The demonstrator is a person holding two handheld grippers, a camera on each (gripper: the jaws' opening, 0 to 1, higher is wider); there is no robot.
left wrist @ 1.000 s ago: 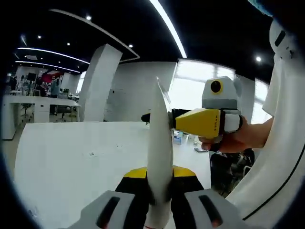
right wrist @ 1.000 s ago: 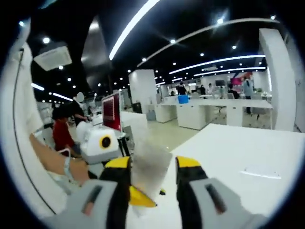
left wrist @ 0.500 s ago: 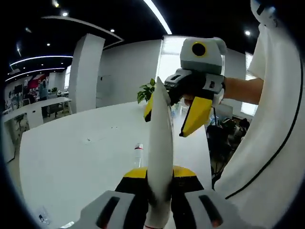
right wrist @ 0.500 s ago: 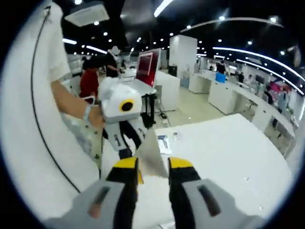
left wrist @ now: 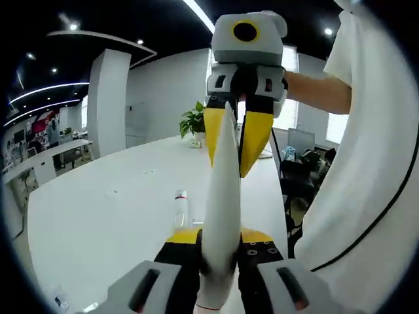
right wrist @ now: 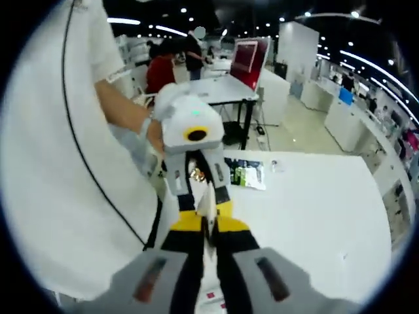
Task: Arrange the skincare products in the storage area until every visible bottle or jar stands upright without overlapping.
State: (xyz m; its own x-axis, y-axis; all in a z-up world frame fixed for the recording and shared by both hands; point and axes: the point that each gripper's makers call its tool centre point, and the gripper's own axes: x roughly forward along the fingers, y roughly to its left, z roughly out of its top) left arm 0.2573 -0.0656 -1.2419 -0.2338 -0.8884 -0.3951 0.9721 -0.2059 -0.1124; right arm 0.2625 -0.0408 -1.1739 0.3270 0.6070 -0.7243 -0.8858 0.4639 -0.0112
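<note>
Left gripper view | L tool (left wrist: 219,252) clamps white tube (left wrist: 220,196) | R tool (left wrist: 232,140) pinches tip

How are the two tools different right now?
The left tool rises from below, clamped on the thick end of the white tube. The right tool comes from above, its yellow jaws straddling the tube's thin tip. Both have yellow parts and point at the same tube.

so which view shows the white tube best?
Left gripper view: the white tube runs full length from the left gripper to the right gripper. In the right gripper view just a sliver shows between both grippers' jaws.
</note>
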